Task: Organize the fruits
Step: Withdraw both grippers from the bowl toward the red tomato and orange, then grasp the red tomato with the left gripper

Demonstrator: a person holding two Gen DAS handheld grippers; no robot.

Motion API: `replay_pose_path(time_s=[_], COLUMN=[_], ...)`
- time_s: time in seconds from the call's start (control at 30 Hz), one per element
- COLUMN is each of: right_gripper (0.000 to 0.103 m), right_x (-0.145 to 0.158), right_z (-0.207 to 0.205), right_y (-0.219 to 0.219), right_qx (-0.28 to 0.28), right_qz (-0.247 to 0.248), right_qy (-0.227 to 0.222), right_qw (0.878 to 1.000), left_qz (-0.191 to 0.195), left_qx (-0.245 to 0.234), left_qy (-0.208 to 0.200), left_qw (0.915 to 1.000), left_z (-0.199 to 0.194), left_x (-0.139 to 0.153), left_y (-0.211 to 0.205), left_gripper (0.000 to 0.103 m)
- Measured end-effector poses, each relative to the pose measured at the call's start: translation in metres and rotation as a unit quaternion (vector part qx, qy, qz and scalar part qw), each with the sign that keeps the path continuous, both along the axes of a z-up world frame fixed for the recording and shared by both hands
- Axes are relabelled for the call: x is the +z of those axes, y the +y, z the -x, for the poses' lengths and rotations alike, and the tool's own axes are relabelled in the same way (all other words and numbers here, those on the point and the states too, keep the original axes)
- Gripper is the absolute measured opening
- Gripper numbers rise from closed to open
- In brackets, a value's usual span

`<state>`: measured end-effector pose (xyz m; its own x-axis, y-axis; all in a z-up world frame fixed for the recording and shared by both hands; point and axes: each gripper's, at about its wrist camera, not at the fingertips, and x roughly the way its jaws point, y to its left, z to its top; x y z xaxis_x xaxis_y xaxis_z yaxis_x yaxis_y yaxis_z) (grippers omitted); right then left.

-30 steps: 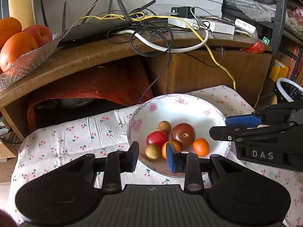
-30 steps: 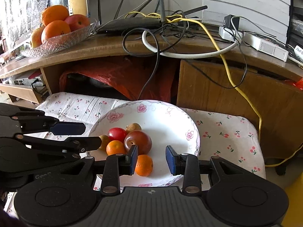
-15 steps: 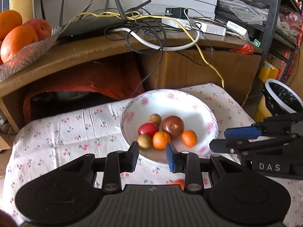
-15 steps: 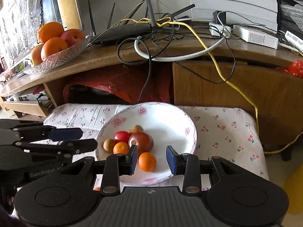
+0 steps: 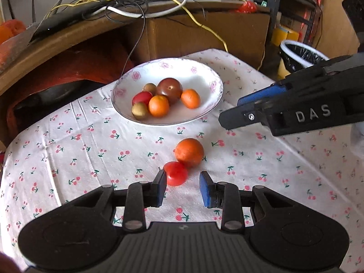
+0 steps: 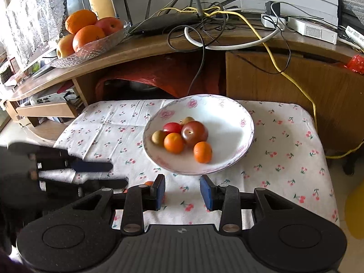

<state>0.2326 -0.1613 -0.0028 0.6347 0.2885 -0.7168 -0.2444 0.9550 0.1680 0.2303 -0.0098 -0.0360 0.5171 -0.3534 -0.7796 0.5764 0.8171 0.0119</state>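
A curved brown wooden shelf [image 6: 145, 52] carries a tangle of black, white and yellow cables [image 6: 218, 27] (beside a white lace curtain [image 6: 34, 11]); daylight falls on the cherry-print white tablecloth [image 5: 68, 159].

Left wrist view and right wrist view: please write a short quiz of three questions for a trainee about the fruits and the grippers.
1. True or false: the red tomato lies on the tablecloth, outside the bowl.
2. How many fruits lie in the bowl?
3. Which fruit touches the red tomato? A) loose orange B) dark plum C) neither

Key
1. True; it lies just ahead of the open left gripper.
2. Six.
3. A. The right gripper is open and holds nothing.
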Motion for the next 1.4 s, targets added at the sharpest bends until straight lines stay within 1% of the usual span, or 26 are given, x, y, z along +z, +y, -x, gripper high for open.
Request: replay_pose_path(time_s=[0.5,0.57,0.63,0.77,1.07,1.23,1.3,1.4], right_gripper=[0.033,0.034,0.039,0.038,0.038,0.039,0.039,0.039], right_x=[-0.013,-0.015,-0.016,-0.020,-0.031,-0.039,-0.041,-0.042], right_z=[-0.003,-0.004,-0.005,-0.008,-0.020,-0.025,-0.027,-0.029], right_y=[0.010,0.014,0.016,0.020,0.023,0.025,0.027,0.033], right_qx=[0.030,0.036,0.040,0.048,0.056,0.058,0.062,0.070], right_qz=[0.000,0.002,0.004,0.008,-0.002,-0.001,-0.008,-0.007], right_qy=[0.026,0.028,0.029,0.034,0.053,0.062,0.065,0.062], right_qw=[0.999,0.999,0.999,0.998,0.997,0.996,0.996,0.996], left_qz=[-0.007,-0.003,0.000,0.003,-0.014,-0.014,-0.017,-0.015], left_qx=[0.027,0.029,0.032,0.032,0.017,0.019,0.021,0.024], left_qy=[-0.001,-0.003,-0.004,-0.008,-0.009,-0.007,-0.008,-0.006], left_qw=[0.9996,0.9996,0.9995,0.9995,0.9997,0.9997,0.9996,0.9996], left_z=[-0.021,-0.022,-0.023,-0.023,-0.016,-0.012,-0.012,-0.012], left_x=[-0.020,-0.020,-0.020,-0.020,-0.018,-0.016,-0.017,-0.018], left_y=[-0.001,0.000,0.002,0.003,0.008,0.015,0.017,0.021], left_gripper=[0.040,0.040,0.038,0.037,0.036,0.036,0.036,0.036])
